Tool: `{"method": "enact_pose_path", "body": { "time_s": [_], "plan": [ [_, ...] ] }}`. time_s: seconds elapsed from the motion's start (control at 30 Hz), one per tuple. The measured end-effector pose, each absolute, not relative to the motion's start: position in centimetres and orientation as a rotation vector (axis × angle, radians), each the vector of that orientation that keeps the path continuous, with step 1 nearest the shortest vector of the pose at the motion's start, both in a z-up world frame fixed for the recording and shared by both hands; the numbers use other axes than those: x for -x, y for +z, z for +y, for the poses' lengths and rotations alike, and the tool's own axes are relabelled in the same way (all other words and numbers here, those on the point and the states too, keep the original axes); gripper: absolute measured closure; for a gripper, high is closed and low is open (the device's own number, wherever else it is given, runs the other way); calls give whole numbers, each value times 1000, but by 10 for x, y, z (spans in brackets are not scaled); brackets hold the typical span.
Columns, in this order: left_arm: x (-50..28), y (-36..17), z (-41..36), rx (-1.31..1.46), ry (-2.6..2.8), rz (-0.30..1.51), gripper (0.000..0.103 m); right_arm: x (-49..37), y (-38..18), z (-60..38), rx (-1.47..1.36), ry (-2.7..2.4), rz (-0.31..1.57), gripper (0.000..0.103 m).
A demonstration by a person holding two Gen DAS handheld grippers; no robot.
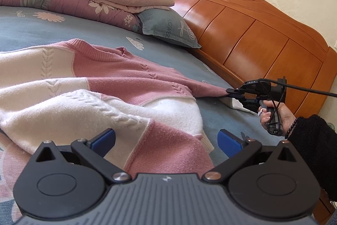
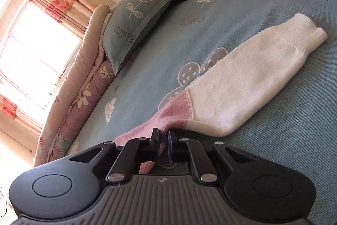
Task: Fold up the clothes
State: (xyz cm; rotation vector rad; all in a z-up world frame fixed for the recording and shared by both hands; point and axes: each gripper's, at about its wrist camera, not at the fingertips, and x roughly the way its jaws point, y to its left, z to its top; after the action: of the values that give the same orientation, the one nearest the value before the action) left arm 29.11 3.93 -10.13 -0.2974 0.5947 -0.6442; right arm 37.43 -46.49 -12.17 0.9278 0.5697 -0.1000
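Pink-and-white knit sweater (image 1: 105,85) spread rumpled across the blue bed sheet (image 1: 25,31), directly ahead of and beneath the left tongs (image 1: 166,140). Left tongs released, blue pads wide apart, hovering over a pink-and-white fold without touching it. Right tongs (image 2: 162,136) clenched on the pink knit near the shoulder seam, cloth pinched between the pads; seen from the left wrist view as the right tongs (image 1: 230,93) far ahead and to the right, pulling a pink corner taut toward the headboard side. Held by a hand (image 1: 273,117) in a black fuzzy sleeve (image 1: 313,140), cable trailing off to the right. Beyond the right tongs, sleeve (image 2: 242,81) of the sweater stretched flat over the sheet, pink close to the pads, white farther on, ribbed cuff at the far end. Open sheet on both sides of that sleeve and past its cuff. Ahead and to the left of the right tongs, blue pillow (image 2: 137,24) leaning on a folded floral quilt (image 2: 84,88). Wooden headboard (image 1: 252,35) bounding the bed just beyond the right tongs, little room between the two. Bare sheet between the sweater collar and the quilt.
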Motion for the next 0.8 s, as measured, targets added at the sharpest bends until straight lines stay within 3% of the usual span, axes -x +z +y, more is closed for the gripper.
{"method": "enact_pose_path", "body": {
  "time_s": [0.3, 0.37, 0.4, 0.43, 0.63, 0.8],
  "plan": [
    [-288, -93, 41, 294, -635, 574, 1, -342, -124, -420, -825, -61, 705, 67],
    [-287, -92, 41, 298, -638, 569, 1, -331, -121, -422, -836, -49, 673, 57],
    [-286, -91, 42, 300, -640, 567, 1, -327, -123, -428, -877, -55, 654, 45],
    [-286, -90, 42, 301, -641, 564, 1, -322, -126, -438, -926, -73, 632, 39],
    [-287, -93, 41, 298, -643, 572, 1, -309, -155, -499, -1203, -181, 490, 39],
    [-291, -101, 37, 278, -637, 600, 1, -337, -151, -527, -1147, -290, 444, 43]
  ]
}}
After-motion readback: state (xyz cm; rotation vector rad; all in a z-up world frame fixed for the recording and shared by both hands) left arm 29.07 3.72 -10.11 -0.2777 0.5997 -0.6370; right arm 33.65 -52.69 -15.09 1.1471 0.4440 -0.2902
